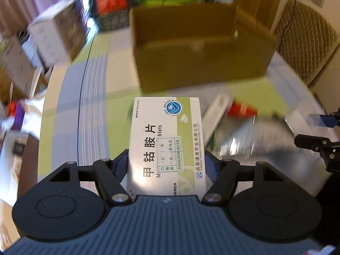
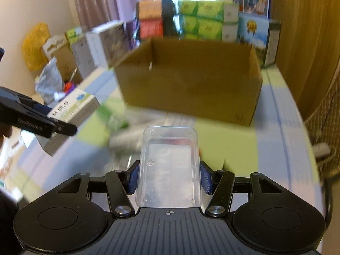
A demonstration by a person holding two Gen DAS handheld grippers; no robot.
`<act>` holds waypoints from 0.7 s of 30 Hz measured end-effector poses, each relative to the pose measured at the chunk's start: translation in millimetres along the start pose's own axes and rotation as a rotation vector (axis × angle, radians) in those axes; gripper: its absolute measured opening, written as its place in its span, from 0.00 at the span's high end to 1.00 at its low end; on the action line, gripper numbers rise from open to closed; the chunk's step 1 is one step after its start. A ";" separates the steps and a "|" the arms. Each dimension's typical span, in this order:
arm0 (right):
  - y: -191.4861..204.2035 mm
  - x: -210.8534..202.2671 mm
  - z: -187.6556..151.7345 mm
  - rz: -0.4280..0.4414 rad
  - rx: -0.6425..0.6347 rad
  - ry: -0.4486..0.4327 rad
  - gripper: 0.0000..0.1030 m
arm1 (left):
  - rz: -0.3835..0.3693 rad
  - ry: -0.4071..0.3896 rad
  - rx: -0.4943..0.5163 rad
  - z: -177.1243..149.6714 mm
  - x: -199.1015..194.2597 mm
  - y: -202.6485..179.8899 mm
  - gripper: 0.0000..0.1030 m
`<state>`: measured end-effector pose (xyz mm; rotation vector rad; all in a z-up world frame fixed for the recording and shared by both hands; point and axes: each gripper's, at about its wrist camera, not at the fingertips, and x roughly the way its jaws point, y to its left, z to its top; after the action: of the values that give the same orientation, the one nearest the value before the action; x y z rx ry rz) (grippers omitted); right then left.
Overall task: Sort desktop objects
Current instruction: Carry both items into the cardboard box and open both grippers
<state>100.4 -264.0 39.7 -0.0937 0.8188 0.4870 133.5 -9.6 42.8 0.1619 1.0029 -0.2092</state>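
Left wrist view: left tongs point(image 1: 166, 165) clamped on white-green cardboard medicine box point(image 1: 166, 140), right tongs point(image 2: 169, 179) on clear plastic tray point(image 2: 170, 167); slick tray may slip before brown cardboard carton point(image 2: 191, 80) at twelve o'clock.

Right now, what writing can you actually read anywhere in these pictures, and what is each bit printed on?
"甲钴胺片" on the medicine box held in the left hand-held gripper.
"blets", the visible end of a word, on the same box.
"成都通德药业有限公司" along its green edge.
"CHENGDU TONGDE PHARMACEUTICAL CO.,LTD" beside that, tiny and only just legible.
The small dosage sticker on the box: too small to read reliably.
Clear plastic tray in the right hand-held gripper: no text.
Background boxes: blurred, unreadable.
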 end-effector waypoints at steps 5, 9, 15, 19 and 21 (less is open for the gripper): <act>-37.3 22.3 90.1 -0.043 0.007 -0.054 0.48 | -0.026 -0.057 0.018 90.5 13.5 -11.3 0.35; -68.2 52.4 145.8 -0.059 0.042 -0.070 0.48 | -0.034 -0.079 0.009 144.9 38.2 -19.5 0.35; -93.2 98.1 179.9 -0.070 0.066 -0.050 0.48 | -0.054 -0.067 -0.013 185.9 82.3 -15.6 0.35; -102.1 121.9 185.6 -0.084 0.067 -0.023 0.48 | -0.052 -0.065 -0.020 197.7 101.8 -13.1 0.35; -105.4 131.0 185.5 -0.090 0.070 -0.015 0.48 | -0.054 -0.065 -0.018 201.1 108.2 -13.2 0.35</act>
<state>349.8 -258.5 61.5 -0.0622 0.8130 0.3735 350.8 -79.4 56.9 0.1117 0.9448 -0.2530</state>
